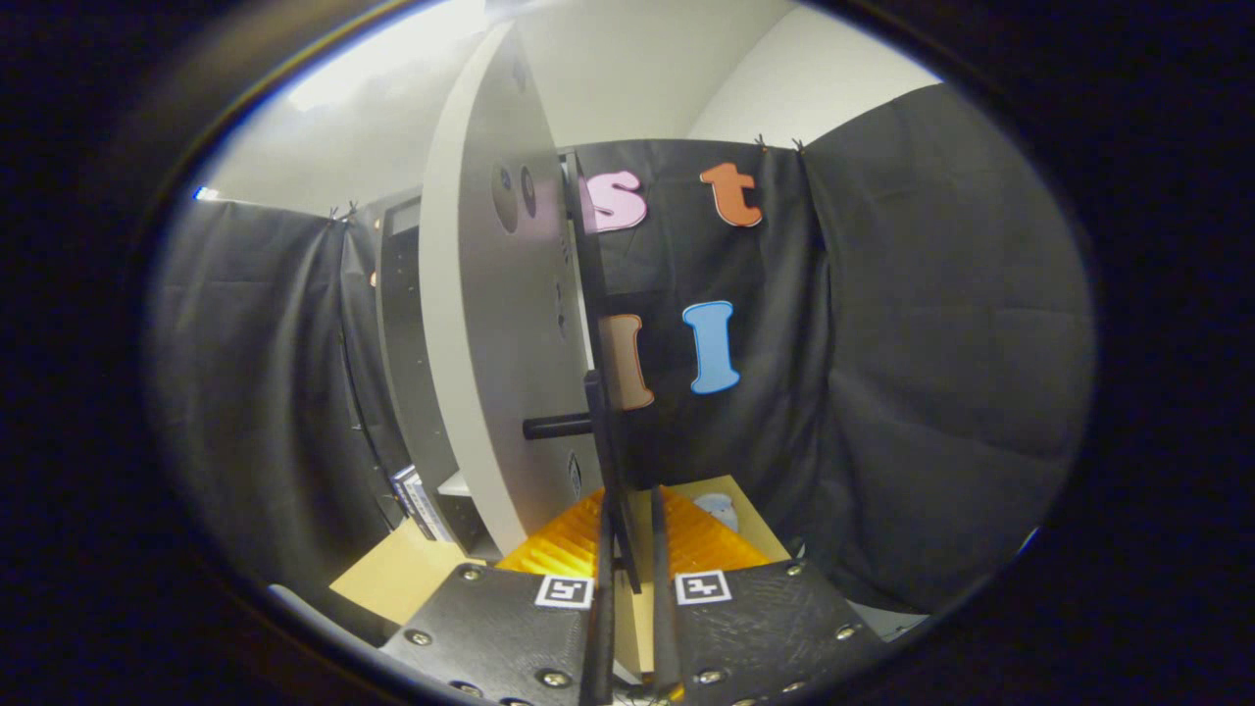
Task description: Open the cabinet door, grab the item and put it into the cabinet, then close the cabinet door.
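- While the gripper (627, 549) has its fingers nearly together around the dark edge strip of the cabinet door (490, 324), I cannot tell whether both press on it.
- Risk: thin edge may slip out if the swing pulls sideways; the handle (557, 426) sits just left of the fingers, ungrasped.
- Door: pale panel, ajar, seen edge-on, cabinet (407, 373) behind.
- Item: possibly the small pale object (718, 508) on the table (402, 579) beyond the fingers; uncertain.
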The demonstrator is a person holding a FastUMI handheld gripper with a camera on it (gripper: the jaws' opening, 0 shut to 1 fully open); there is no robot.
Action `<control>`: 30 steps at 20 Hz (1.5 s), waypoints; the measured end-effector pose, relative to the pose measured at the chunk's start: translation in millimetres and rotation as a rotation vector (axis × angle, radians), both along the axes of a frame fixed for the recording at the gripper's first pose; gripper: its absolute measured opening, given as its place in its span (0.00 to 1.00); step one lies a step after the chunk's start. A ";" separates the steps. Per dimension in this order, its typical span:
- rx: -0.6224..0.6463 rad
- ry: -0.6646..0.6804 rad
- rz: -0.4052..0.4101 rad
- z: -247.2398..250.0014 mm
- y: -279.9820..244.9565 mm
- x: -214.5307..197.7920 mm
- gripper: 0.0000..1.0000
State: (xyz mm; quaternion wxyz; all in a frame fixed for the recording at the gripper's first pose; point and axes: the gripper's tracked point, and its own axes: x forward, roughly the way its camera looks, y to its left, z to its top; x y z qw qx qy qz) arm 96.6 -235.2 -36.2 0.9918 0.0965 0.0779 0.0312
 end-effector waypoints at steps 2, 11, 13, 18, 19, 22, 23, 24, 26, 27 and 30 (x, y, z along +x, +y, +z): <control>0.001 0.003 -0.003 -0.1 0.5 -0.3 0.16; -0.035 0.003 -0.106 7.4 17.9 -59.2 0.16; -0.021 -0.003 -0.124 12.8 30.5 -74.3 0.16; -0.022 0.012 -0.110 6.4 92.1 -90.0 0.16; -0.036 0.022 -0.109 1.8 105.1 -89.6 0.16; -0.071 0.043 -0.086 -15.0 151.8 -81.5 0.16; -0.074 0.049 -0.075 -19.2 165.6 -78.0 0.16; -0.074 0.051 -0.061 -26.2 181.9 -71.2 0.18; -0.074 0.066 -0.035 -41.6 211.3 -60.8 0.31; -0.071 0.084 -0.012 -53.0 224.8 -51.4 0.38; -0.063 0.130 0.045 -92.8 264.8 -21.5 0.47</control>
